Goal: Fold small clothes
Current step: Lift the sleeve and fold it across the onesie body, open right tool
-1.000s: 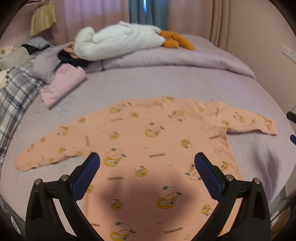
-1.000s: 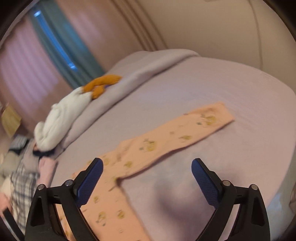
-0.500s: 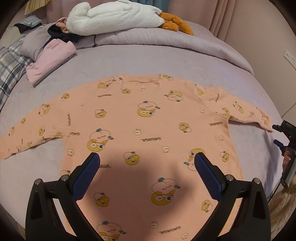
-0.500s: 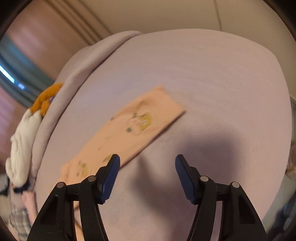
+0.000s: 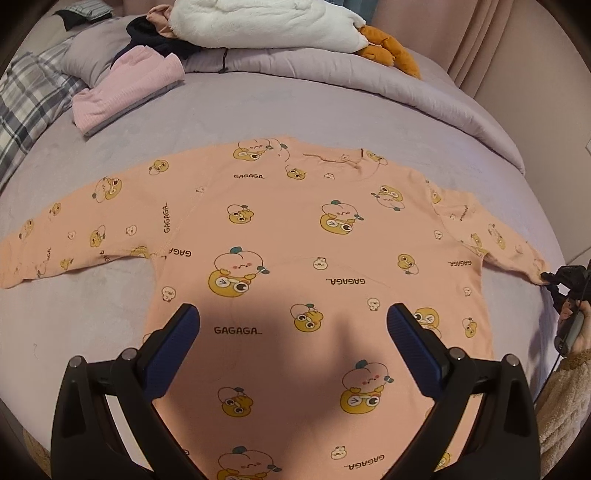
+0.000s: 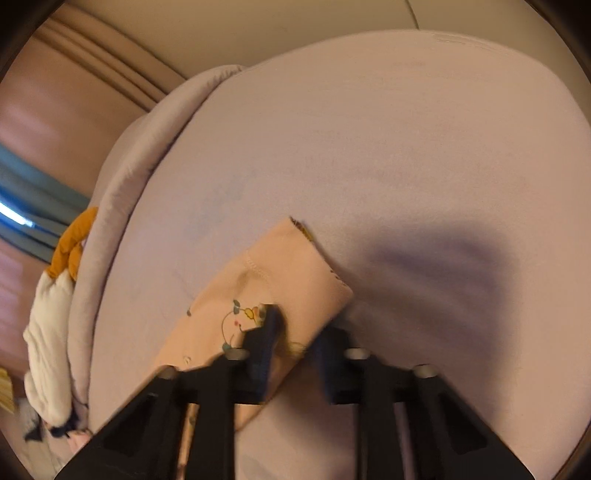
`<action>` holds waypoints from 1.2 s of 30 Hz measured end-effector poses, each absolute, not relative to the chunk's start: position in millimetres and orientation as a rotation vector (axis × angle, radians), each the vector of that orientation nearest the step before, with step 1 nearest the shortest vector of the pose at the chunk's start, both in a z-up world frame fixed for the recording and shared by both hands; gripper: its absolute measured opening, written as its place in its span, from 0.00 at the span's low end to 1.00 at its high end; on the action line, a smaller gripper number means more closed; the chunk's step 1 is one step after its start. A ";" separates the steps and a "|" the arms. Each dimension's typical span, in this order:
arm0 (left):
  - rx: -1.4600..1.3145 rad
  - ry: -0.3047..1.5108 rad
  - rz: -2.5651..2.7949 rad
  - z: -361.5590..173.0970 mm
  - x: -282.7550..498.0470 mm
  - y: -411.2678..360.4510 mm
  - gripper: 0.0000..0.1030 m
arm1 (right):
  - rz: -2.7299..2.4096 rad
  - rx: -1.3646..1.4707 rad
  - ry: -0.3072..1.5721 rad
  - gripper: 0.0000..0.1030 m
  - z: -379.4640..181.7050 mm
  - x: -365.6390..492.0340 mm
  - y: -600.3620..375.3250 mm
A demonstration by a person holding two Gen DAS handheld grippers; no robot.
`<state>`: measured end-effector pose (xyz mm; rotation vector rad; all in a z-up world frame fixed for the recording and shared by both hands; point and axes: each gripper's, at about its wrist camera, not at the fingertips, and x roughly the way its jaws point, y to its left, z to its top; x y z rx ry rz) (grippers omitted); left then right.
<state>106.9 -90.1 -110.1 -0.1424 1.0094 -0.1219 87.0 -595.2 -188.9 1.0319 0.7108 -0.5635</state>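
Observation:
A peach long-sleeved top (image 5: 288, 229) with a cartoon print lies flat on the lilac bed (image 5: 258, 114), both sleeves spread out. My left gripper (image 5: 291, 317) hangs open above the top's lower body, with nothing between its fingers. My right gripper (image 6: 299, 343) is at the end of the top's right sleeve (image 6: 295, 273). Its jaws are closing to a pinch, with the sleeve fabric caught between the blue pads just behind the cuff. The left wrist view also shows the right gripper (image 5: 546, 278) at that sleeve tip, near the bed's right edge.
A folded pink garment (image 5: 125, 88), a white fluffy bundle (image 5: 266, 22), an orange plush toy (image 5: 388, 51) and a plaid pillow (image 5: 26, 99) lie at the head of the bed. A rolled lilac duvet (image 5: 369, 74) runs across there. A fuzzy sleeve (image 5: 565, 398) shows at the right.
The right gripper dropped onto the sleeve end and its jaws went from wide open to pinched on the fabric. The left gripper moved forward and lower over the top, staying open.

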 end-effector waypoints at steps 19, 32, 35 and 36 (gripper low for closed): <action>-0.225 0.996 0.008 -105.9 103.0 -26.9 0.99 | -0.505 0.549 0.501 0.06 -51.7 88.7 -513.6; -0.237 0.965 0.121 -95.6 83.6 9.7 0.99 | -0.157 0.280 0.438 0.06 16.0 112.0 -360.6; -0.230 0.956 0.157 -93.9 80.1 15.0 0.99 | -0.068 0.264 0.469 0.06 8.0 116.8 -330.1; -0.233 0.954 0.156 -93.7 79.8 15.9 0.99 | -0.044 0.254 0.477 0.06 5.3 118.8 -318.6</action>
